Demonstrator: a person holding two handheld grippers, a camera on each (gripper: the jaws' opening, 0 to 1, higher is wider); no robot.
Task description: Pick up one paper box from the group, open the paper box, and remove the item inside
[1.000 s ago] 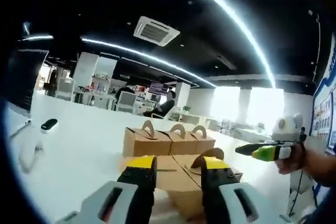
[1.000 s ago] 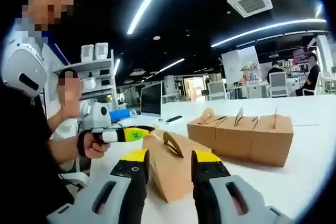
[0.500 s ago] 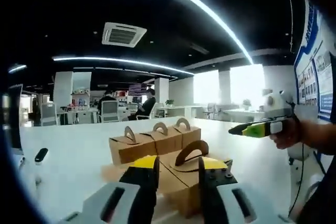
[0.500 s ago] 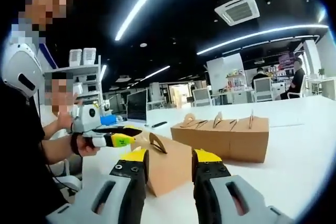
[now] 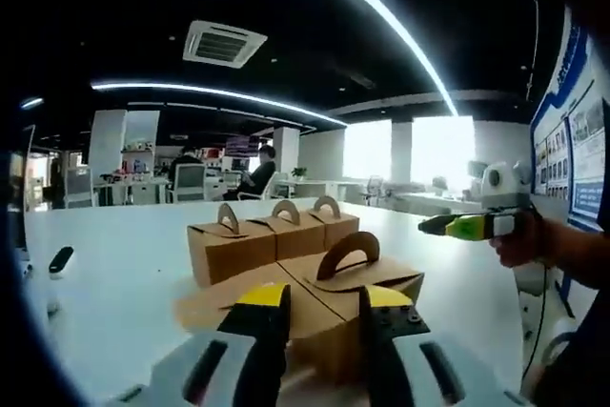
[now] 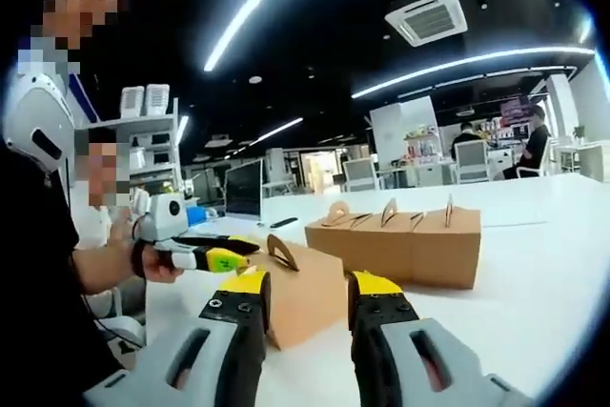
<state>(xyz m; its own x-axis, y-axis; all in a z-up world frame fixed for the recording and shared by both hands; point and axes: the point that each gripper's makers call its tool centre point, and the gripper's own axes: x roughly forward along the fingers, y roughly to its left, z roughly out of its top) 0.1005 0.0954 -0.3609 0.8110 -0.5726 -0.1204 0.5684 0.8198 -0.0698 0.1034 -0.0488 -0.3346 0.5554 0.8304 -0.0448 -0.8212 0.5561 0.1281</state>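
Handled kraft paper box (image 5: 355, 295) sits just ahead of both grippers on the white table (image 5: 124, 283).

No writing can be read on the box; its arched handle stands upright. In the left gripper view the left gripper (image 5: 320, 300), jaws parted with nothing between them, points at the box, whose near flap lies past the left jaw. A row of three similar boxes (image 5: 272, 240) stands just behind it, apart. The right gripper (image 5: 457, 227), held level in a hand (image 5: 522, 238), reaches in from the right, short of the box. In the right gripper view the right gripper (image 6: 305, 290) is likewise parted and empty, with bare tabletop open to its right.
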